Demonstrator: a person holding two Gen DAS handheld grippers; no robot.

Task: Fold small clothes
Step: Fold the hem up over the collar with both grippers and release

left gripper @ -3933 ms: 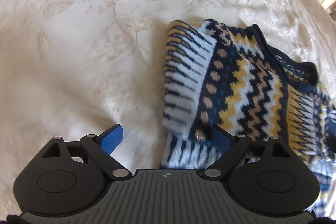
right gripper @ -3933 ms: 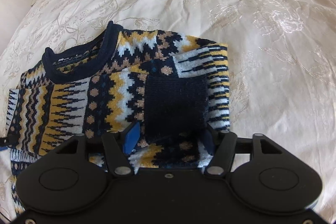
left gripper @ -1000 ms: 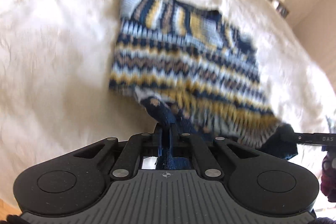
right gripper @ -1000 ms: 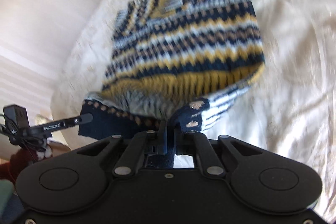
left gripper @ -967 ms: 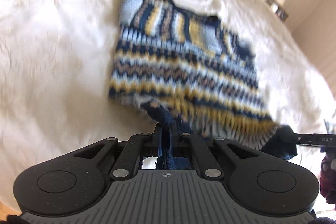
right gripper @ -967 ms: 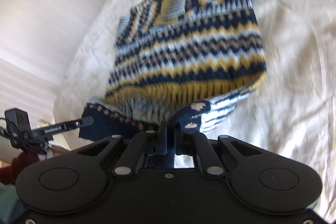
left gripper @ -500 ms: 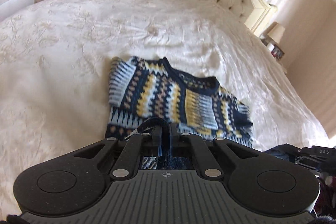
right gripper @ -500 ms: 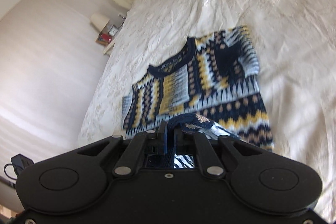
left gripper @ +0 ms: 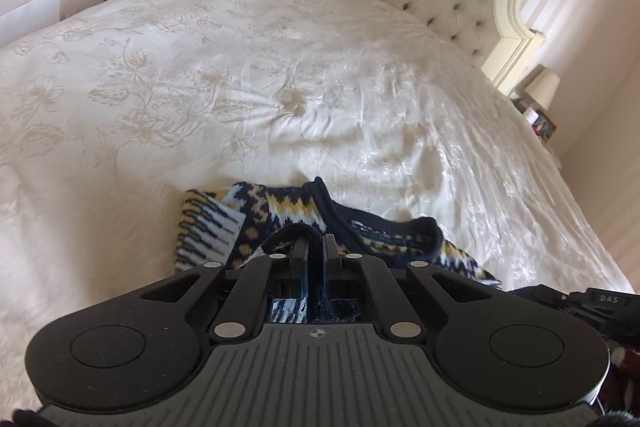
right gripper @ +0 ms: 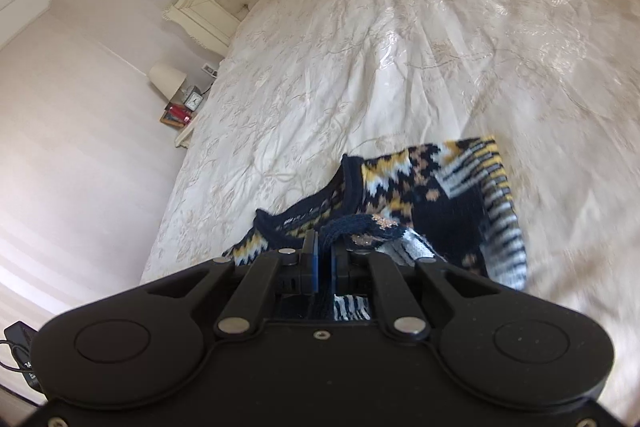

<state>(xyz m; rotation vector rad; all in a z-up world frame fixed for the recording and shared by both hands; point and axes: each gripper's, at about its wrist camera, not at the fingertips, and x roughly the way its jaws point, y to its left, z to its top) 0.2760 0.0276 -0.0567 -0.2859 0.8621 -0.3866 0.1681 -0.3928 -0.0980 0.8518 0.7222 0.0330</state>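
Both jaws clamped on sweater (left gripper: 280,207) hem | hem now carried over collar, less sweater visible

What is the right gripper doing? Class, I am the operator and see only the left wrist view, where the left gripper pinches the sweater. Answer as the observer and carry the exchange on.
Observer: The right gripper is shut on a raised fold of the sweater, with navy knit bunched between its fingers.
Operator: How does the sleeve on that side lie?
Observer: The striped sleeve is folded in across the front, and its navy cuff lies flat on the pattern.
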